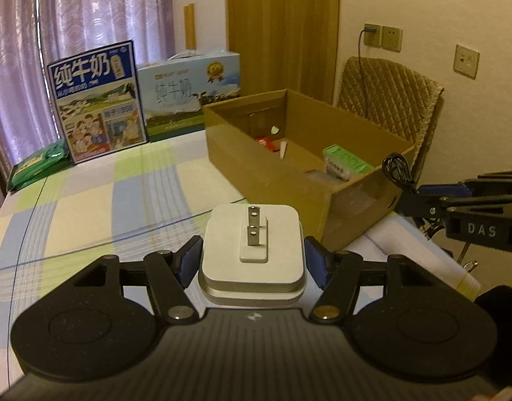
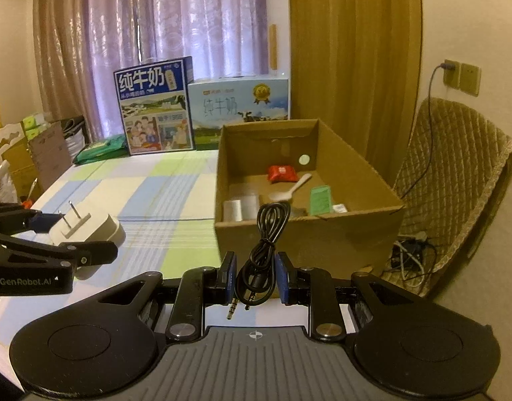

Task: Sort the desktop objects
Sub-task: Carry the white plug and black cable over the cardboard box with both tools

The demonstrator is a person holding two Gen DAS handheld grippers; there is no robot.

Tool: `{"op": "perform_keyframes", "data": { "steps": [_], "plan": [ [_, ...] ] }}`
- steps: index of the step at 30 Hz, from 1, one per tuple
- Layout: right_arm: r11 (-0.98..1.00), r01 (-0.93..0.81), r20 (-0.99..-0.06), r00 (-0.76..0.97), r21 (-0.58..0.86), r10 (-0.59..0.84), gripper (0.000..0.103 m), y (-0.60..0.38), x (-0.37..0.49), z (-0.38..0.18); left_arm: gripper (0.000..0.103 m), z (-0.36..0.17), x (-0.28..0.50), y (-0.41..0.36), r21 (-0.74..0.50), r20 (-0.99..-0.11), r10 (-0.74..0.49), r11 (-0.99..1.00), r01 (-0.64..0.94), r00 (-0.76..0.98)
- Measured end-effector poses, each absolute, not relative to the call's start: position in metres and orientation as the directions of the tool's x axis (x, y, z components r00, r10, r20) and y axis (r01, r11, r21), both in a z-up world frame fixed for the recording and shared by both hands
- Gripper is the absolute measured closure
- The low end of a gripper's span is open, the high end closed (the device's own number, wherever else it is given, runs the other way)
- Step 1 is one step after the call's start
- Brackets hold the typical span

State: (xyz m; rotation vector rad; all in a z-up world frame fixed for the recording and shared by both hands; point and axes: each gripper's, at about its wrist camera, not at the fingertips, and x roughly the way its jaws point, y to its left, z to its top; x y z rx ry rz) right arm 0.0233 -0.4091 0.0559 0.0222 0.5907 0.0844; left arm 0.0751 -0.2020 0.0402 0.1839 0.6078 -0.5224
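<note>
We hold the left gripper (image 1: 252, 260) closed on a white plug adapter (image 1: 252, 250), the blue pads (image 1: 189, 260) pressing its two sides and its two metal prongs (image 1: 254, 225) pointing up and away from the camera. We hold the right gripper (image 2: 256, 275) closed on a coiled black audio cable (image 2: 266, 250), narrowly gapped around the bundle, with the two jack plugs (image 2: 234, 307) hanging out at 6 o'clock and the loop rising at 12 o'clock. In the right wrist view the left gripper with the adapter sits at 9 o'clock; in the left wrist view the right gripper (image 1: 409, 197) with the cable sits at 3 o'clock. Both grippers are raised above the table (image 1: 89, 207), which carries a checked cloth of green, blue and cream. Beyond the grippers, at 12 to 1 o'clock, we see an open cardboard box (image 2: 306, 230) on the table. Inside it lie a red packet (image 2: 282, 173), a white spoon (image 2: 289, 188), a green carton (image 2: 320, 200) and a clear plastic item that we cannot identify. Farther back, at 11 o'clock, two milk cartons (image 2: 154, 110) stand against the curtain (image 2: 175, 16), with a green pack (image 2: 102, 152) just beside them. A quilted chair (image 2: 456, 173) stands at 3 o'clock, beside the box.
</note>
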Motion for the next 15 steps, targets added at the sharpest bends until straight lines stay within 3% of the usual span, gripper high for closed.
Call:
{"op": "perform_keyframes", "data": {
  "steps": [15],
  "plan": [
    [0.999, -0.031, -0.536, 0.843, 0.028, 0.041, 0.081, -0.449, 0.039, 0.067, 0.043, 0.058, 0.09, -0.249, 0.021, -0.555, -0.466, 0.82, 0.571, 0.689]
  ]
}}
